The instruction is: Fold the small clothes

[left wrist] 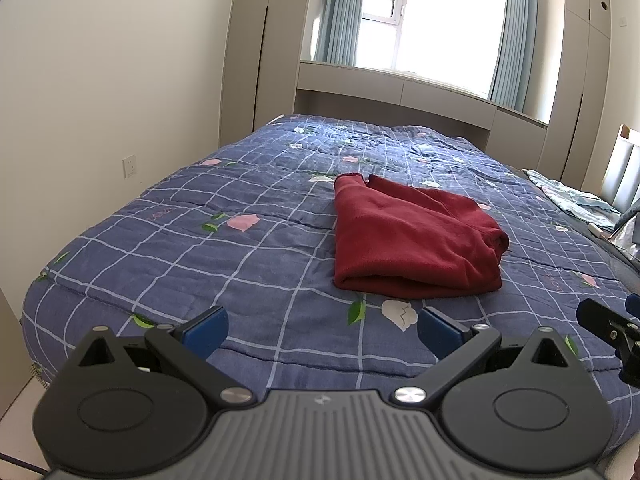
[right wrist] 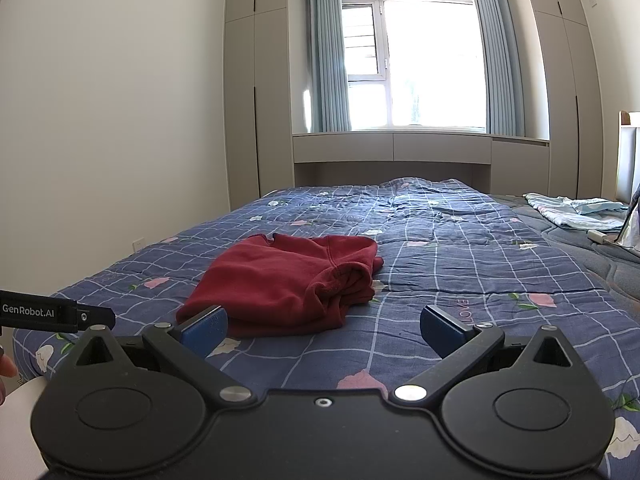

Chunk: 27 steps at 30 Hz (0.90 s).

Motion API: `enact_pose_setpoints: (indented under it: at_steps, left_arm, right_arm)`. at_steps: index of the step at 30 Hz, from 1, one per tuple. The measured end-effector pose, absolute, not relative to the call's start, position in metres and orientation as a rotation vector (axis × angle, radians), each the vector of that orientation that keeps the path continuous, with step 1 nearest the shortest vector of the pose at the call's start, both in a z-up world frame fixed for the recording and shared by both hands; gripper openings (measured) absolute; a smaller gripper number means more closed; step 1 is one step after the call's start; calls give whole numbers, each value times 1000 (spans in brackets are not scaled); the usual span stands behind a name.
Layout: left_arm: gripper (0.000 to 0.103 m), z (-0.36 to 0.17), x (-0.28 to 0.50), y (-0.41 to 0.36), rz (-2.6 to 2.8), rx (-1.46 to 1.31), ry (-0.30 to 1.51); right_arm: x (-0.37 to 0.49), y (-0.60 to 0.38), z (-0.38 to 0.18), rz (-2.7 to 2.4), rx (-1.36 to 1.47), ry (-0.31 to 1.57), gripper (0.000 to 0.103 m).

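Note:
A dark red garment (left wrist: 408, 240) lies folded in a thick bundle on the blue checked bedspread (left wrist: 224, 256). It also shows in the right wrist view (right wrist: 288, 284). My left gripper (left wrist: 322, 332) is open and empty, held above the bed's near edge, short of the garment. My right gripper (right wrist: 324, 330) is open and empty, just in front of the garment's near edge. The right gripper's tip shows at the right edge of the left wrist view (left wrist: 608, 320). The left gripper's side shows at the left of the right wrist view (right wrist: 56, 314).
A light blue cloth (right wrist: 576, 210) and a white charger (right wrist: 598, 236) lie at the bed's far right. Wardrobes (right wrist: 256, 92) and a window bench (right wrist: 400, 148) stand beyond the bed. A wall (left wrist: 100, 80) runs along the left.

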<state>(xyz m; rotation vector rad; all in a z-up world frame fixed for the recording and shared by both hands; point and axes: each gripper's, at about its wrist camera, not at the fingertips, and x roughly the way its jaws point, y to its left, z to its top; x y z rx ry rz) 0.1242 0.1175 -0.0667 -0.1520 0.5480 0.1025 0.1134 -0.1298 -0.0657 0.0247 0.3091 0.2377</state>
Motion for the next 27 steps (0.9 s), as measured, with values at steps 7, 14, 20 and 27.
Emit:
enact_pose_setpoints:
  at_steps: [7,14,20,27]
  left_arm:
    - [103,-68,121,115,110,-148,560]
    - [102,-66,120,110,144,-114,557]
    - [102,-67,120,111,147,-109,562]
    - [102,-67,121,112,144,-108,566]
  right_arm:
    - [113,-130,-66,238,25,310,102]
    - [113,-130,-66,237,25,310,102]
    - [113,-130,-65,237,25,310,102]
    - [112,-130,-69,238,22,314,102]
